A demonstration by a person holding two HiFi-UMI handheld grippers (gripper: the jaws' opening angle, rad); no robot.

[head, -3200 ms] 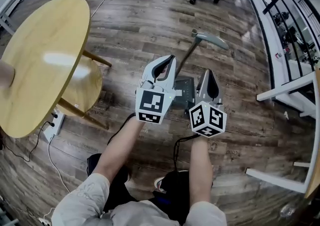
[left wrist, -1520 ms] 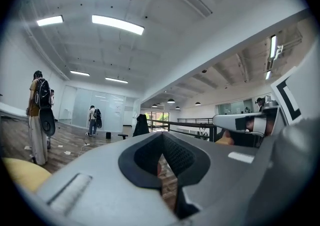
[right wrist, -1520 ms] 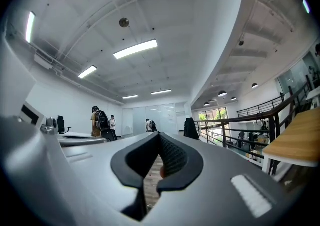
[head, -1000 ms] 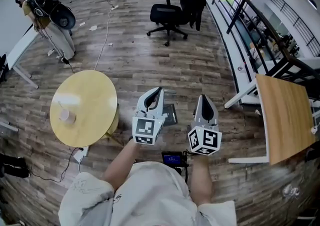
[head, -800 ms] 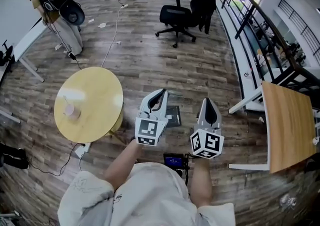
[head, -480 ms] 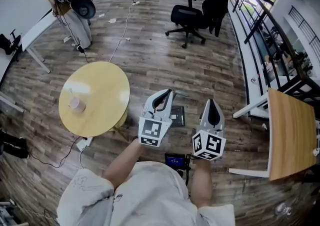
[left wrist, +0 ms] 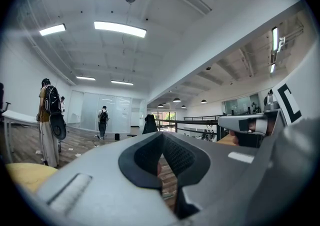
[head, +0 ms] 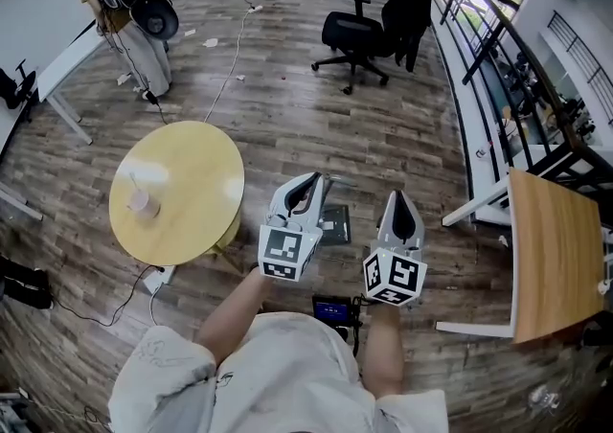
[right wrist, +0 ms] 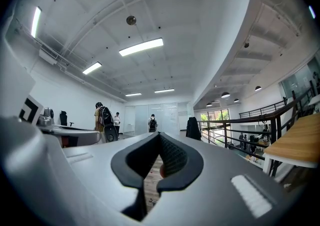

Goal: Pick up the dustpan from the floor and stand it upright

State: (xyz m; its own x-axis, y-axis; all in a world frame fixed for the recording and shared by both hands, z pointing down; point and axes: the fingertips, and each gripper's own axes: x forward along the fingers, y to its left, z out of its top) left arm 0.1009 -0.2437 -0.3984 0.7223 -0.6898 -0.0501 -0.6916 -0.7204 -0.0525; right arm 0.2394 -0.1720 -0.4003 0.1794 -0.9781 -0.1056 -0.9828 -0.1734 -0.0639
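Wood floor (head: 287, 105) lies open between dustpan (head: 335, 227) and chair (head: 356, 34).

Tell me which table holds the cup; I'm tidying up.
The round yellow table at left bears the cup; the rectangular wooden table at right doesn't.

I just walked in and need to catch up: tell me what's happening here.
A person holds a left hand-held gripper and a right hand-held gripper level in front of the body, both shut and empty. The dustpan sits on the wooden floor beyond them, apparently standing upright, touched by neither. A round yellow table stands to the left.
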